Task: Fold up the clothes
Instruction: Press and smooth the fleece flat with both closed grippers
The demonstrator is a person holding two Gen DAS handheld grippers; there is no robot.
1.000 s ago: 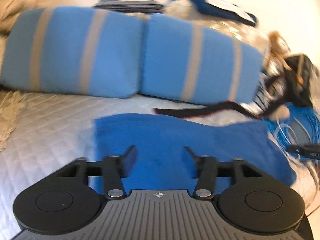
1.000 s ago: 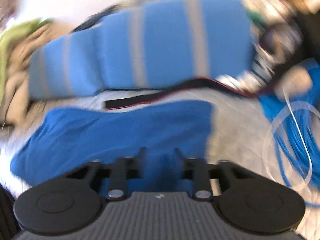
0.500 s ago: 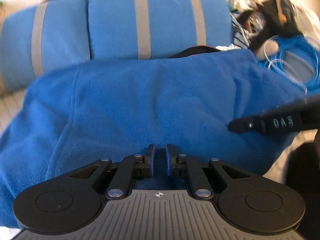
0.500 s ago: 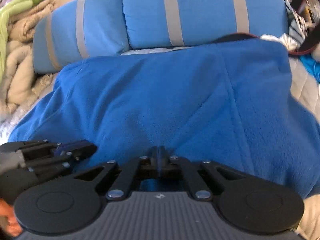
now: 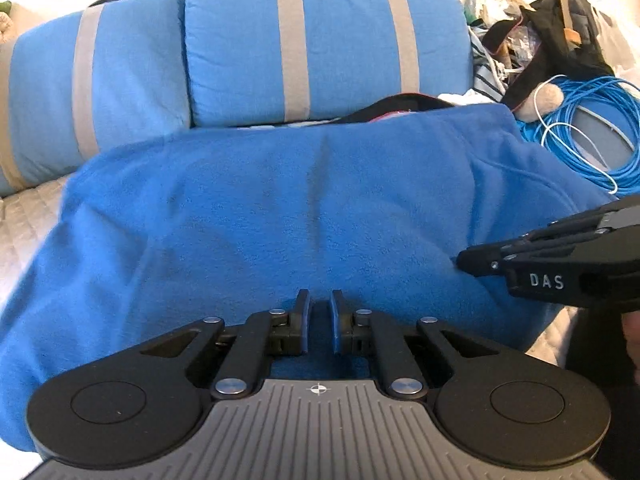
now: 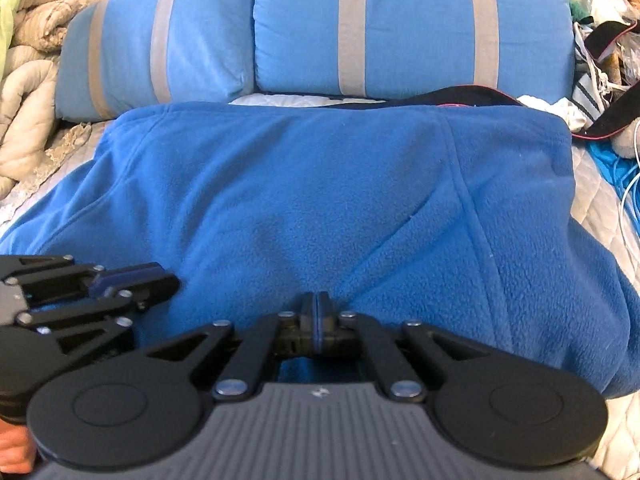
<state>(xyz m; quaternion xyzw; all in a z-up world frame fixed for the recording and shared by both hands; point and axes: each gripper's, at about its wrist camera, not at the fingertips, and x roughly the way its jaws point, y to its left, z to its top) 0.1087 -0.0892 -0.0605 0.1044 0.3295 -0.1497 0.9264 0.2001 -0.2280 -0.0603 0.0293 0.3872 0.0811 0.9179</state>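
Pinching the near edge of the blue fleece [image 5: 320, 200] with the left gripper [image 5: 319, 314], jaws drawn in to a narrow slit and apparently closed on a small tuck of fabric. Clamping the same edge further along with the right gripper [image 6: 316, 300], jaws pressed together, the fleece puckering into creases just ahead of their tips.

Finding the garment spread over the quilted bed [image 5: 24, 216], straight ahead of and below both jaws, its far edge reaching almost to the striped pillows [image 5: 320, 40]. Reading its long axis as running side to side, parallel to the pillows and square to the line along which both jaws are pointing. Noting the seams fanning away from the right gripper toward the far right corner.

Holding side by side on that near edge, neither hand clearly nearer than the other: left hand toward the garment's left part, right hand toward its right, with a span of slack fleece between them.

Judging the fold as hanging on this: near edge in hand, far edge straight ahead, so probably carrying the grasped edge up and over toward the pillows, both hands level, to avoid skewing it. Watching the blue cable coil [image 5: 592, 128] lying just beside the right corner.
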